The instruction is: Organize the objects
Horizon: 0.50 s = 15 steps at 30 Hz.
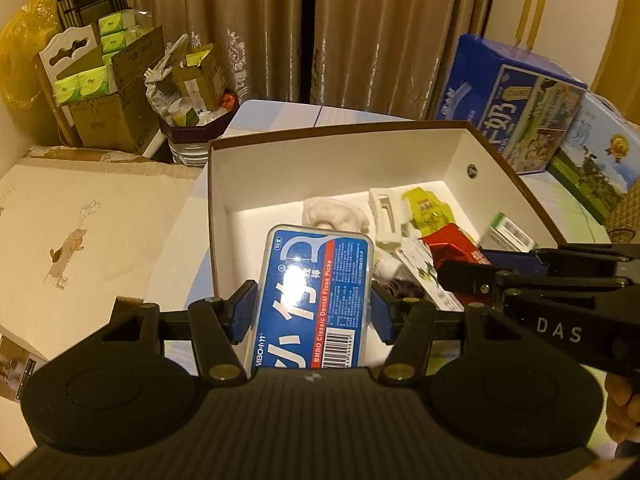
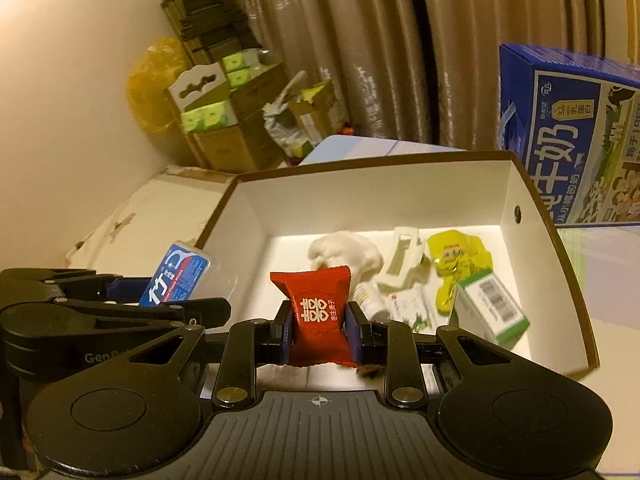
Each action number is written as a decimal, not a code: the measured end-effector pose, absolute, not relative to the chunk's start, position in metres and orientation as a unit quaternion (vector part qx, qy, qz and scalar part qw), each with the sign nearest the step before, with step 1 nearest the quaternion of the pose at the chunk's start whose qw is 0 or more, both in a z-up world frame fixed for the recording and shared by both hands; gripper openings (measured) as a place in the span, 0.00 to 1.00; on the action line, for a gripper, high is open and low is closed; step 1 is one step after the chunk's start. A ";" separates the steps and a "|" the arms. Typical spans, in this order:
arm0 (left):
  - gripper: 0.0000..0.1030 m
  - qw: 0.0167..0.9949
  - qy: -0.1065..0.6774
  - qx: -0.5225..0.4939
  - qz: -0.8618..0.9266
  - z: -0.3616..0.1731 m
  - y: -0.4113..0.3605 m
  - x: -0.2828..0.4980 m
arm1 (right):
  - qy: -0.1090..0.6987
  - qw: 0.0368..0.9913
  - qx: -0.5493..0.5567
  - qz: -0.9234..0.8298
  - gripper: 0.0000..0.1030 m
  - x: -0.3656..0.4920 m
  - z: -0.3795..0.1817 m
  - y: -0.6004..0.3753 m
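Dental floss pick box [image 1: 316,296], clamped in the left gripper [image 1: 314,312], hangs over the white cardboard box's [image 1: 340,160] near-left wall. Right gripper [image 2: 319,328] pinches a red candy packet [image 2: 318,312] above its contents; beyond, a white claw clip [image 2: 402,266].

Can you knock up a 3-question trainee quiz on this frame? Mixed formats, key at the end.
1. Multiple choice: what does the left gripper hold? A) a green-and-white carton B) a blue floss pick case C) a white hair claw clip
2. True or false: the right gripper is shut on a red candy packet.
3. Short answer: where does the yellow packet lie?

Key
1. B, the blue floss pick case, clamped between both fingers.
2. True.
3. On the floor of the open white box, towards its right wall, beside the white hair claw clip.
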<state>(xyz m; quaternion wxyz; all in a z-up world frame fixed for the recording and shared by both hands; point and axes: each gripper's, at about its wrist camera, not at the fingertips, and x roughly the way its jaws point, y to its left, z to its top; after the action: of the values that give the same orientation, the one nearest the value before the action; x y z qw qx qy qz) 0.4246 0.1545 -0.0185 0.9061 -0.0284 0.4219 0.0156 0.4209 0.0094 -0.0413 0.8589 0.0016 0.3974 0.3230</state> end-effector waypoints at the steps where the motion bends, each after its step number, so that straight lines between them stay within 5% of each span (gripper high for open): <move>1: 0.52 0.905 0.424 -0.031 0.015 -0.020 0.155 0.432 | 0.399 0.859 0.004 0.319 0.24 0.426 -0.043 0.011; 15: 0.52 0.892 0.449 -0.020 0.039 -0.048 0.169 0.513 | 0.423 0.862 0.008 0.281 0.23 0.494 -0.063 0.040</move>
<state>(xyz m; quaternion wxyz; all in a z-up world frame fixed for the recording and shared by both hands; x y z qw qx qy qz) 0.5130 0.1690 -0.0476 0.8923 -0.0199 0.4494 0.0388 0.4943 0.0404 -0.0628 0.8616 0.0085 0.4226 0.2811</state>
